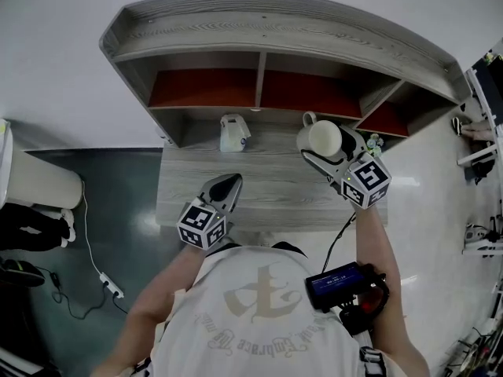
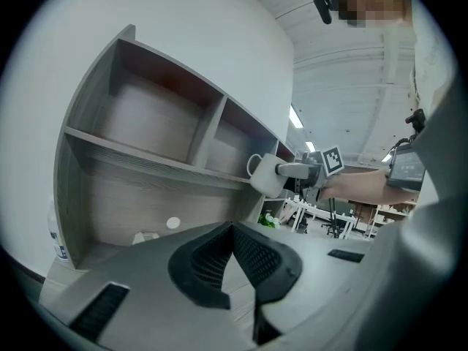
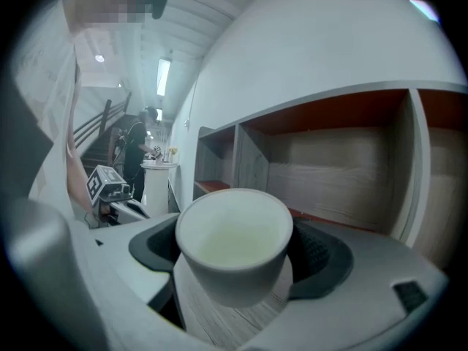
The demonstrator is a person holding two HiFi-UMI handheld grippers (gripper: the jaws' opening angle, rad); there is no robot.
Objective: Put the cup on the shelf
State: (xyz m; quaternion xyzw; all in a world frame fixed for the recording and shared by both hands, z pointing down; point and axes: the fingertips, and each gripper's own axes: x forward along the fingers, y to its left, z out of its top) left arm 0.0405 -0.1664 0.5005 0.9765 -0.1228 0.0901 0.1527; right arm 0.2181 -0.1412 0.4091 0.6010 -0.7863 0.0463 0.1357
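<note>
Two tongs were in play, seen first from the head view: the left tongs [image 1: 228, 183] hovered low over the grey wood worktop [image 1: 267, 199] near its front edge, pinched together with nothing in them, while the right tongs [image 1: 328, 149] were up at the back right, clamped on the white cup [image 1: 324, 138]. The cup was off the worktop, right in front of the shelf [image 1: 275, 34], handle pointing toward the shelf. A small white container [image 1: 234, 132] stood on the worktop at the back, well apart from the cup. From the left gripper view, the left tongs [image 2: 234, 232] had their dark ribbed tips meeting, empty, and past them the cup [image 2: 265, 175] hung tilted in the right tongs [image 2: 285, 171], about level with the front edge of the shelf [image 2: 146, 159] board. From the right gripper view, the right tongs [image 3: 238, 253] squeezed the cup [image 3: 232, 240] from both sides, its open mouth facing the camera and looking empty inside, with the shelf [image 3: 336, 174] compartments behind it and the worktop [image 3: 219, 320] below.
</note>
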